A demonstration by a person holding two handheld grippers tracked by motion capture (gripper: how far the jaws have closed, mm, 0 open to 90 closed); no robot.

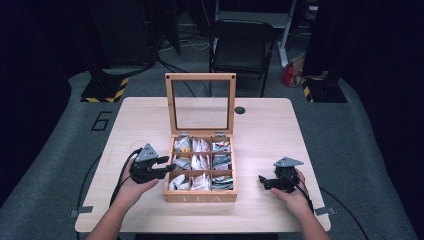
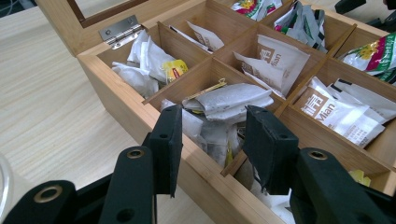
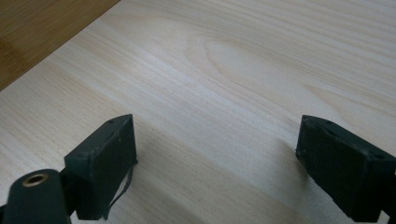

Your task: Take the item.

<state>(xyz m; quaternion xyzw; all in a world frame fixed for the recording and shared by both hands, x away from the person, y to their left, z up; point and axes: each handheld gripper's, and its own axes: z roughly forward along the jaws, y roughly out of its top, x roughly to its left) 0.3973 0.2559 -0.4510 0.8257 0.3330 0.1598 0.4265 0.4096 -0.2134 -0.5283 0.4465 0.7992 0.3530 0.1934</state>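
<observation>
Now at the tea box: left gripper [image 1: 167, 169] over its left wall.
Its jaws, half-open, straddle white tea bags [image 2: 224, 105] in the left middle compartment of the tea box [image 1: 200, 197], gripping nothing. Right gripper [image 1: 264, 181] rests wide open on the table [image 1: 270, 135], right of the box.

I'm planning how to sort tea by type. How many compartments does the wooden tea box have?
9, in a three-by-three grid inside the tea box: three along the hinged lid, three across the middle, three along the front wall marked TEA. All hold tea bags; none seems hidden.
</observation>
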